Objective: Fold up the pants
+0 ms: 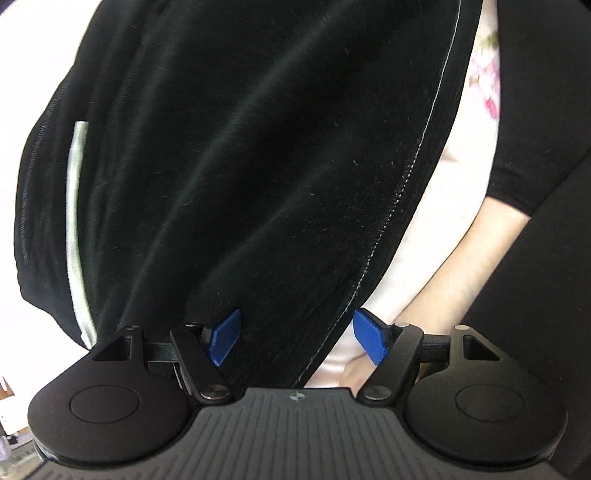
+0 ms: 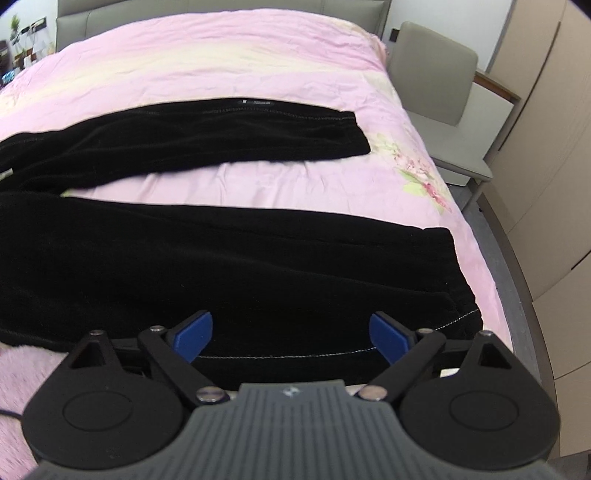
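**Black pants spread on the pink bed, both claws spread wide**

The black pants (image 2: 229, 258) lie flat across a pink bed sheet (image 2: 236, 74), two legs running toward the right of the frame in the right wrist view. The near leg fills the middle band, its stitched hem edge at lower right close to the bed's right edge; the far leg (image 2: 221, 136) lies above it, with a wedge of bare sheet between them. Beyond the far leg, the sheet is bare to the headboard (image 2: 221, 7).

The right claw (image 2: 291, 336) is spread, its blue fingers over the near leg's lower edge, holding nothing.

In the left wrist view the pants (image 1: 240, 166) fill the frame, a pale stripe (image 1: 75, 221) at left and a stitched seam slanting to lower centre. The left claw (image 1: 295, 336) is spread, straddling that seam.

A grey chair (image 2: 439, 99) stands just beside the bed at upper right.
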